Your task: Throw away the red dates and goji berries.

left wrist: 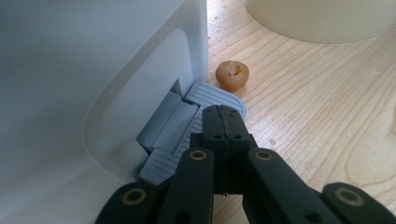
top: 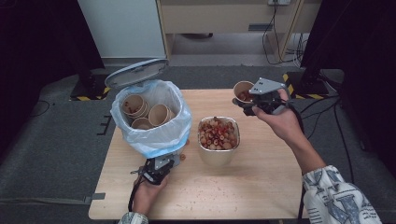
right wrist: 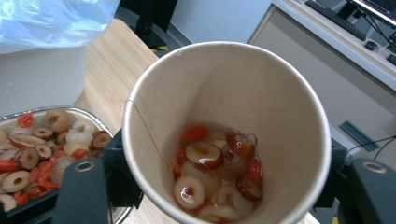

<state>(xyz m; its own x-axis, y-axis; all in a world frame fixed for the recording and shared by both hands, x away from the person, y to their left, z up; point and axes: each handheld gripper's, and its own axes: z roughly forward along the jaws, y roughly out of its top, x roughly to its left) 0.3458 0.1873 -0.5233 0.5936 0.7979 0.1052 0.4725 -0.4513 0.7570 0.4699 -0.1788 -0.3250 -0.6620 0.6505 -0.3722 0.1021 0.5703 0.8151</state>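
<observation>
While no legible writing shows anywhere, containers read clearly. White pedal bin, lid up, blue-white plastic liner, holds several empty paper cups. Foil tray at worktop centre, heaped with sliced red dates, pale round fruit, red berries. Right tool clamped on tan paper cup, same fruit inside in liquid, held at far right of worktop. Left tool jaws together on ribbed grey pedal. Loose brown fruit beside pedal.

sleeves: white with blue-grey print | left gripper: black jaws, brass-ringed screws | right gripper: grey three-cornered plate
</observation>
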